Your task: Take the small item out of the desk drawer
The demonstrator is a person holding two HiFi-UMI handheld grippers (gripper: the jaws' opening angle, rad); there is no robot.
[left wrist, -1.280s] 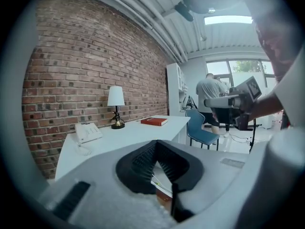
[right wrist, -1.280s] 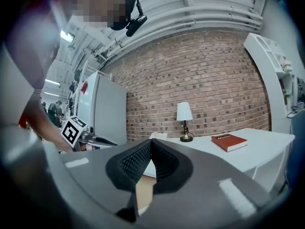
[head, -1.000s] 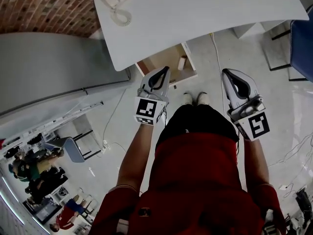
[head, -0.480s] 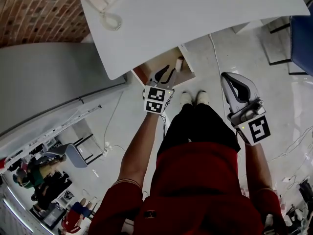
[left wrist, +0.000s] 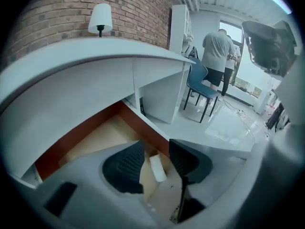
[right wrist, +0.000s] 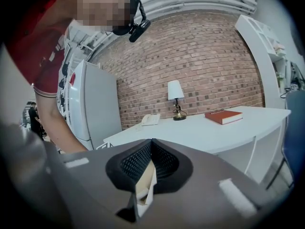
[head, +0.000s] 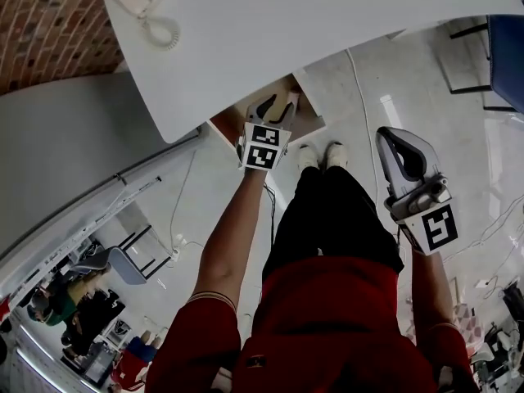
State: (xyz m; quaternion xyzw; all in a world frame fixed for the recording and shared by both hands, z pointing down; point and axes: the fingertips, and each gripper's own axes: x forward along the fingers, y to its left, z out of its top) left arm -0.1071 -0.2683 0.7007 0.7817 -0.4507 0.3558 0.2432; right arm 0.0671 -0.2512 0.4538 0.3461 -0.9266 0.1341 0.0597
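The left tongs point(left wrist: 156, 149) are opening above the open drawer point(left wrist: 100, 137), the small white item point(left wrist: 157, 169) lying ungripped on its floor between them, while the right tongs point(right wrist: 151, 152) are closed on nothing

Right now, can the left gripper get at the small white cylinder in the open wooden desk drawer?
Probably yes: the wooden drawer is open, the left gripper hangs over it, jaws opening, and the small white cylinder lies uncovered in line between them.

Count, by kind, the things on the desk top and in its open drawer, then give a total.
Lamp: 1
Phone: 1
Book: 1
White item: 1
Total: 4
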